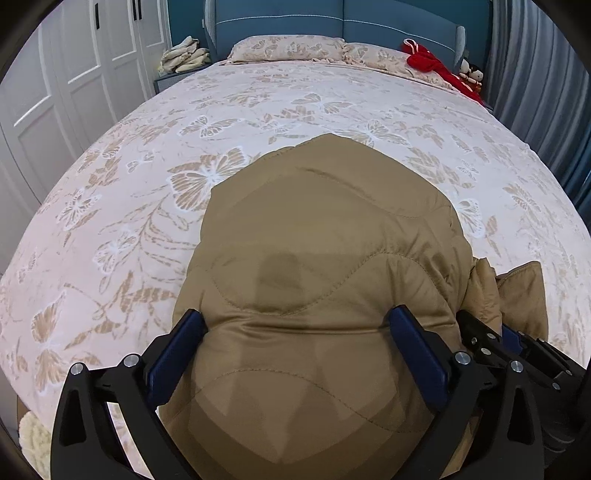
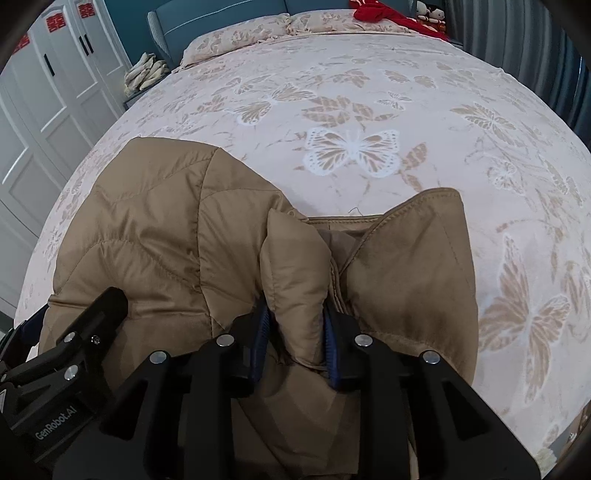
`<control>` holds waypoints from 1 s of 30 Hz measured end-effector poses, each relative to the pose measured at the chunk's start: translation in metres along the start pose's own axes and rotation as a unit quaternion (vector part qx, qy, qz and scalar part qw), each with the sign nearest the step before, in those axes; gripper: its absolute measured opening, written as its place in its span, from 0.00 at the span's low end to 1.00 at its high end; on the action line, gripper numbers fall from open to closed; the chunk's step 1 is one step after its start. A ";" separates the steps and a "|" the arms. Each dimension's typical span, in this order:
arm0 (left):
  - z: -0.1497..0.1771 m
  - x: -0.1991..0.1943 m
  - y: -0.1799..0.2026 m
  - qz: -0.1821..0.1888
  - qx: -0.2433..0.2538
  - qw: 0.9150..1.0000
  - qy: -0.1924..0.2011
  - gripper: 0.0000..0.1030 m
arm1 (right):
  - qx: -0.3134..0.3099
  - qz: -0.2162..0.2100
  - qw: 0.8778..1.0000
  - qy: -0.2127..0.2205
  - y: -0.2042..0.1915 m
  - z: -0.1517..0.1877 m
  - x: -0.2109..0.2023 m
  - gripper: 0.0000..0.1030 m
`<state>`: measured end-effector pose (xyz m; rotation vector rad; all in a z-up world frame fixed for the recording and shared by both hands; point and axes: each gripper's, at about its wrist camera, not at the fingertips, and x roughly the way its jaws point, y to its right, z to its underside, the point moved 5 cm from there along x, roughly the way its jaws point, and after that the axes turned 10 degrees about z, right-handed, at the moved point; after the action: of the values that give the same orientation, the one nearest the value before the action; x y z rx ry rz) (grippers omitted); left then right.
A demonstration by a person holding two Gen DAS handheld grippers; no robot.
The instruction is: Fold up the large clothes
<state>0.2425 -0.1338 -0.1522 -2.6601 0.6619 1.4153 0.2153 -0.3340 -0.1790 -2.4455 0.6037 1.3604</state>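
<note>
Bed (image 1: 122,206) with butterfly-print cover bears a tan quilted jacket (image 1: 325,236) at its near edge. Left gripper (image 1: 295,332) stands spread wide over the jacket. Right gripper (image 2: 295,314) pinches a jacket fold.

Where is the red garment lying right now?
The red garment lies at the far right corner of the bed, against the pillows and blue headboard, beside small dolls; both views show it.
</note>
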 end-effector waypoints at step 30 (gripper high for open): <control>0.010 0.014 0.003 -0.028 0.016 0.998 0.048 0.95 | 0.011 -0.014 0.999 0.034 0.003 0.005 0.013 0.23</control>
<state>0.2403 -0.1384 -0.1690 -2.7137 0.6080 1.2598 0.2164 -0.3379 -0.1927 -2.4825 0.5950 1.2587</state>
